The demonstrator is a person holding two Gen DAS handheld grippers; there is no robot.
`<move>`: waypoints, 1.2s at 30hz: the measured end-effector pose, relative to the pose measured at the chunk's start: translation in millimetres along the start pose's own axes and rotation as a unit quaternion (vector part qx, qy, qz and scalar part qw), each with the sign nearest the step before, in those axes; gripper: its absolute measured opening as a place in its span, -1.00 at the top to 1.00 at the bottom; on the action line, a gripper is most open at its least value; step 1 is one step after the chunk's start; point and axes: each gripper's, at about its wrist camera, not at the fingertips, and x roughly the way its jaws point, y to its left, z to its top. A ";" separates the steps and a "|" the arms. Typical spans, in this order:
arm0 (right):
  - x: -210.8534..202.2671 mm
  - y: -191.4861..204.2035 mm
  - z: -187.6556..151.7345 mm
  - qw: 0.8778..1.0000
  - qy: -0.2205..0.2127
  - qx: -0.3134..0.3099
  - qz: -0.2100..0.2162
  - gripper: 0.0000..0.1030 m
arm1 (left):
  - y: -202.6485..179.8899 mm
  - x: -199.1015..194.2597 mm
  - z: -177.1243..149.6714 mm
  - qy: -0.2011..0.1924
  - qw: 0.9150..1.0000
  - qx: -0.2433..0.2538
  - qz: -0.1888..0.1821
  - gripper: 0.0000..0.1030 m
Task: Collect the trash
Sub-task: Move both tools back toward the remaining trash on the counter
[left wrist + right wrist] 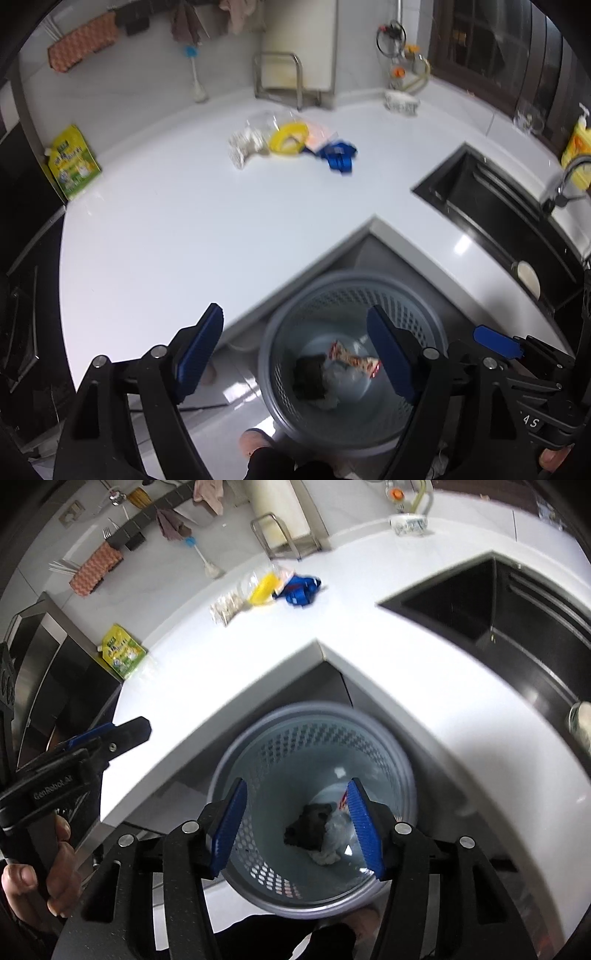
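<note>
A grey-blue perforated bin [271, 332] [229, 753] stands on the floor in the inner corner of the white counter [166, 229]. In it lie a black scrap [310, 373] [310, 823], a red-and-white wrapper [354, 360] and crumpled pale plastic [334, 834]. My left gripper [295, 314] hangs open over the bin's left side, with nothing between its pads. My right gripper [298, 782] is also open over the bin, holding nothing. At the back of the counter lie a white crumpled bag [243, 142] [225, 605], a yellow ring [288, 138] [262, 587] and a blue wrapper [338, 155] [301, 587].
A black sink [491, 199] [480, 605] with a tap [565, 181] is set in the counter on the right. A yellow-green pouch [74, 162] [122, 653] leans at the left edge. A metal rack [280, 77] and a bowl [408, 524] stand along the back wall.
</note>
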 end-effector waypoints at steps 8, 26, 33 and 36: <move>-10.4 16.5 37.8 0.999 -0.037 -0.008 -0.010 -0.11 | 28.3 -9.3 34.7 -0.033 0.999 -0.015 0.006 -0.61; 56.6 44.5 154.4 0.990 -0.095 0.052 -0.088 -0.17 | 110.7 85.7 162.6 -0.058 0.998 0.035 -0.014 -0.77; 104.6 38.9 187.7 0.988 -0.084 0.075 -0.108 -0.17 | 123.1 145.7 193.1 -0.031 0.997 0.066 -0.031 -0.77; 123.6 35.8 199.5 0.987 -0.076 0.079 -0.115 -0.17 | 124.5 172.1 201.0 -0.018 0.996 0.077 -0.040 -0.77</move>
